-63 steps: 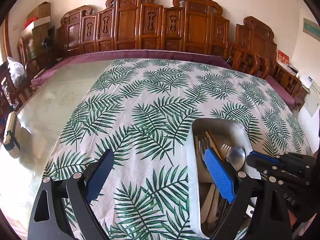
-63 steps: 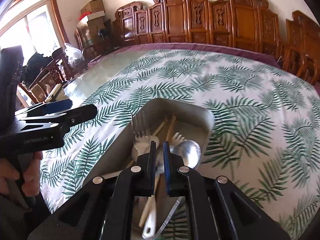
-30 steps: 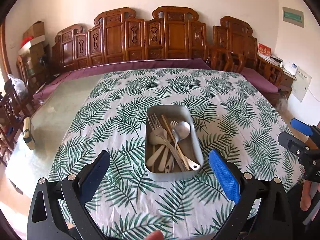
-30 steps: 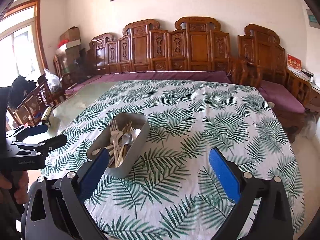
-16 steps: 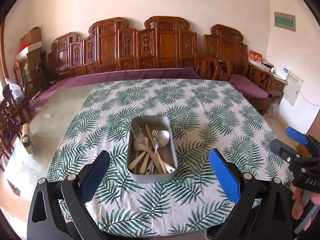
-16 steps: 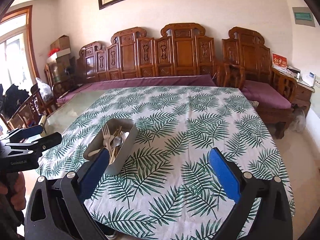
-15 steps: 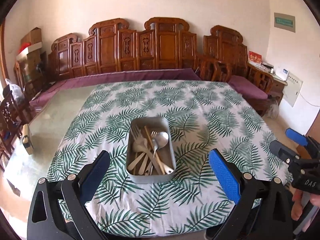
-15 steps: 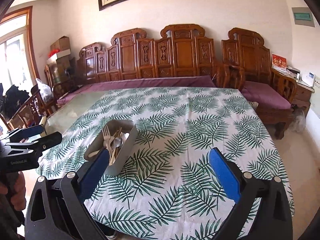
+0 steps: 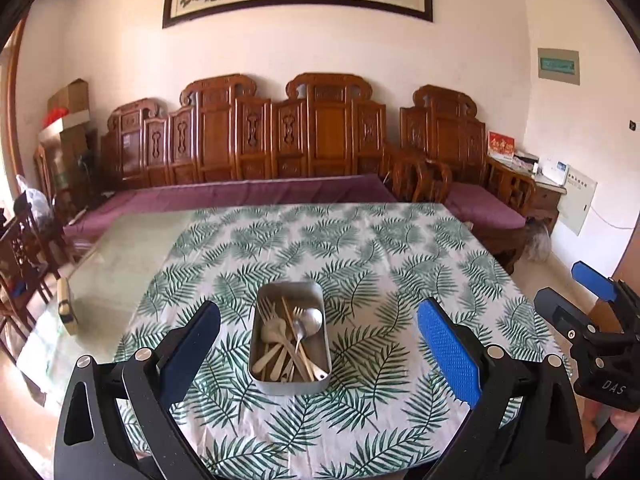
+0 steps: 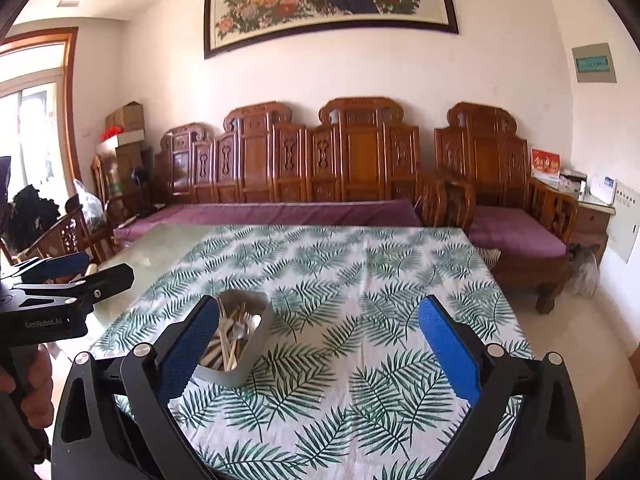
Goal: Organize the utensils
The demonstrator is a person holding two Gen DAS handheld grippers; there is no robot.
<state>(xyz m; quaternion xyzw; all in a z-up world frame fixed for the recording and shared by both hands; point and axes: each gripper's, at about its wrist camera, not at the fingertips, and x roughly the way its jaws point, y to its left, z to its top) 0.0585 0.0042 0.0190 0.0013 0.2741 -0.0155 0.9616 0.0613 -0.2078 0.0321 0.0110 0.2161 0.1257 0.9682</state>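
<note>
With the utensils (image 9: 290, 338) heaped in the metal tray (image 9: 289, 388) mid-tablecloth (image 9: 360, 264) and both the left gripper (image 9: 318, 344) and right gripper (image 10: 316, 344) spread wide and empty, I judge it best to keep clear of the tray.

The room is lit brightly and evenly by daylight from the blown-out window (image 10: 28, 120) at left. Soft glare is seen on the bare tabletop (image 9: 120, 256). Edges are bent and vignetted by fisheye distortion.
</note>
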